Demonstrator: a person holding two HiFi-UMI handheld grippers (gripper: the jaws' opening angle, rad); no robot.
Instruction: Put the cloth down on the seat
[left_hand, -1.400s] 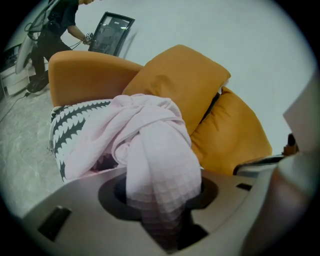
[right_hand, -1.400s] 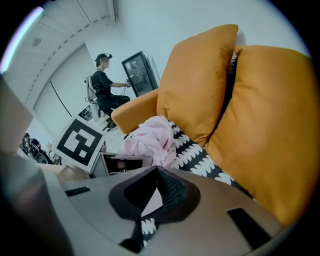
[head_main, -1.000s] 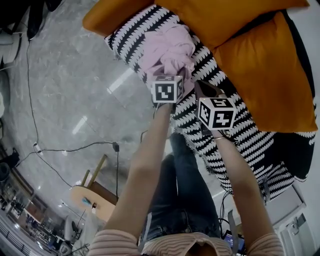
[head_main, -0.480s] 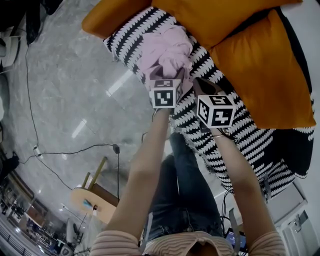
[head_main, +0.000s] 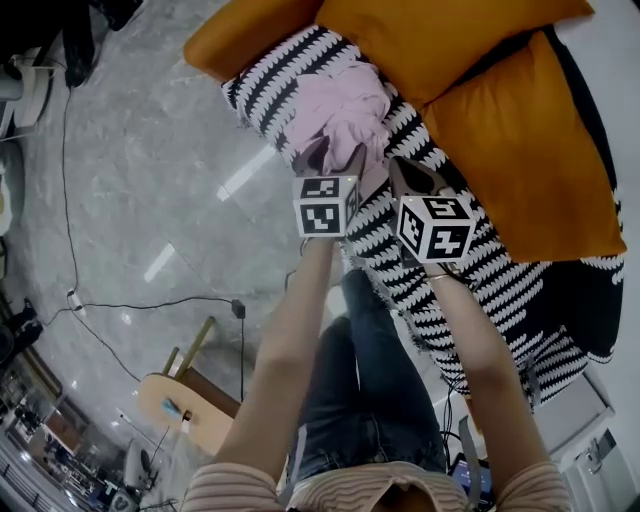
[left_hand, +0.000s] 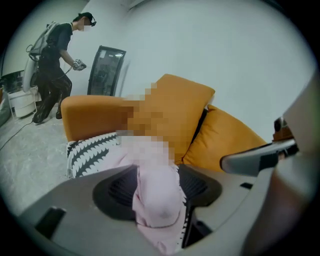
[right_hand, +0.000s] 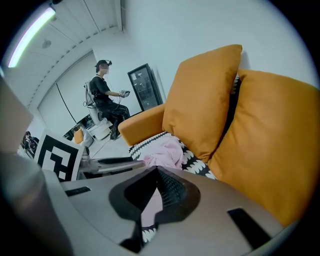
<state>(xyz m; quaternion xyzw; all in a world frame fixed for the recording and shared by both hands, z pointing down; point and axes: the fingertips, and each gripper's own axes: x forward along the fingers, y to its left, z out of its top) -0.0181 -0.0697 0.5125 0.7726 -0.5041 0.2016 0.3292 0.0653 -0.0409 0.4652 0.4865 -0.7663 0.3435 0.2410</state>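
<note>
Left tool (head_main: 329, 158) hangs over the sofa with its jaws spread wide. They have just been swinging open and then eased in a touch. Its own view shows the pink cloth (head_main: 345, 105) through the gap between the two ribbed pads (left_hand: 117, 190), but the pads do not press on it, so this tool grips nothing. From the head view the cloth lies just beyond and below the left tool's tips, crumpled in a loose heap on the black-and-white patterned seat (head_main: 270, 85).

To the right of the left tool, close beside it, sits the right tool (head_main: 412, 177). Its jaws are drawn together at the tips and have hold of nothing. The cloth lies ahead of it and off to its left, apart from it, and a sliver of pink and of the patterned seat shows through the narrow slit near the base of its jaws.

Beyond both tools two orange cushions (head_main: 520, 140) lean side by side against the sofa back, the nearer one directly ahead of the right tool. An orange armrest (head_main: 245, 35) ends the seat past the cloth, to the far left of the left tool. Left of that tool the grey marbled floor (head_main: 130, 180) spreads out, with a thin cable (head_main: 150, 300) trailing across it. Far behind the armrest in both tool views stands a person (left_hand: 52, 47) in dark clothes.
</note>
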